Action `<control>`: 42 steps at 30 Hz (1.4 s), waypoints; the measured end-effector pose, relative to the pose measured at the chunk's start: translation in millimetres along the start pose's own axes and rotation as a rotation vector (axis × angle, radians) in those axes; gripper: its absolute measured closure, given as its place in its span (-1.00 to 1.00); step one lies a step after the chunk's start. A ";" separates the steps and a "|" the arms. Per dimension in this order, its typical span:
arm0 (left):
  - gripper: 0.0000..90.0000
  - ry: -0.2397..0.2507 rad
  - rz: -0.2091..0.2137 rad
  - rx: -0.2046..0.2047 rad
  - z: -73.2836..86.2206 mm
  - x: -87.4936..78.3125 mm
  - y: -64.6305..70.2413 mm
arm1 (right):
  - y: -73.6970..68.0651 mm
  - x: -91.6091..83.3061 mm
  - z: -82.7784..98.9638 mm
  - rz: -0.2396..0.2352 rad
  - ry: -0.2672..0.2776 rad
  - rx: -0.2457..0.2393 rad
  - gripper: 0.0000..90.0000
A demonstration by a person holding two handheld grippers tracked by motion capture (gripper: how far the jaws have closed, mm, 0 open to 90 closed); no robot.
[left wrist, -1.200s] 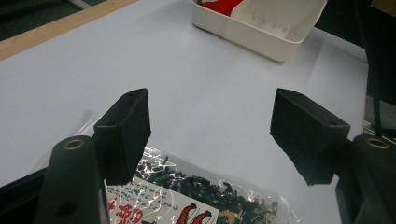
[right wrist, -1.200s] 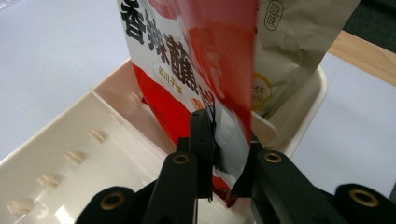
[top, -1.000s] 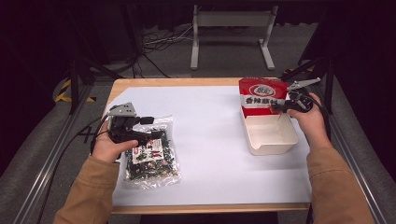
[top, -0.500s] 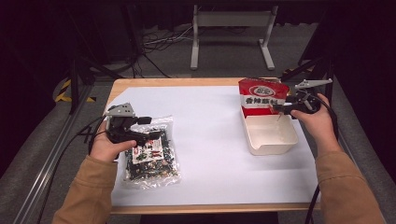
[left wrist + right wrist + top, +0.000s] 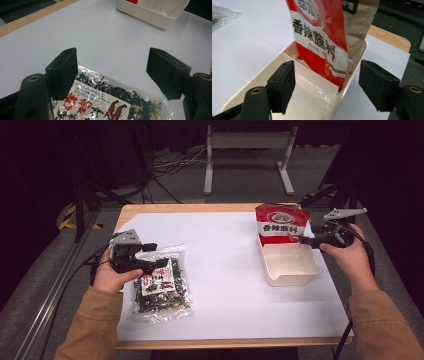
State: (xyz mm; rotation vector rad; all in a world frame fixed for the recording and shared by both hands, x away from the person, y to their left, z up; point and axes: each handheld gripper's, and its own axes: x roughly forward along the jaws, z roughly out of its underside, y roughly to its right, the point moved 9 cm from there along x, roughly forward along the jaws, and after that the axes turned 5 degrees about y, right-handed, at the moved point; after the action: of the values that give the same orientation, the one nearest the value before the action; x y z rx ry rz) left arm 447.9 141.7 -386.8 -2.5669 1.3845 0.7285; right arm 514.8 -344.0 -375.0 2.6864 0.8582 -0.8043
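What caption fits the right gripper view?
Open right gripper facing a red packet standing in a white box.

the red packet stands upright in the white tray, beyond the right gripper's spread fingers.

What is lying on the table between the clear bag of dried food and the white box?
Nothing lies there. In the high view, the stretch between the clear bag and the white box is bare white table cover; the left gripper view shows the same.
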 end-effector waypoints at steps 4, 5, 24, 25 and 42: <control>-0.44 -0.006 -0.015 -0.001 1.3 -1.0 -1.8 | -14.0 -7.1 -0.7 -0.012 0.007 -0.010 -0.34; -0.44 -0.008 -0.020 0.003 1.4 -1.0 -3.2 | -14.0 -7.1 -0.7 -0.012 0.007 -0.010 -0.34; -0.44 -0.042 -0.134 0.005 13.1 -8.0 -29.7 | -83.5 -17.8 -10.6 -0.106 0.057 -0.117 -0.37; -0.43 -0.044 -0.138 0.002 13.9 -8.4 -31.3 | -88.2 -17.6 -11.2 -0.119 0.064 -0.123 -0.37; -0.41 -0.044 -0.291 -0.143 42.9 -9.1 -82.6 | -129.7 -9.8 -4.8 -0.170 0.071 -0.191 -0.37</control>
State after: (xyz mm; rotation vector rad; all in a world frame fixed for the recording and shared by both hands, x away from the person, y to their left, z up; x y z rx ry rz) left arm 496.1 209.9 -428.8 -2.7589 0.9467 0.8529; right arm 434.1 -242.1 -369.7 2.5131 1.1323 -0.6270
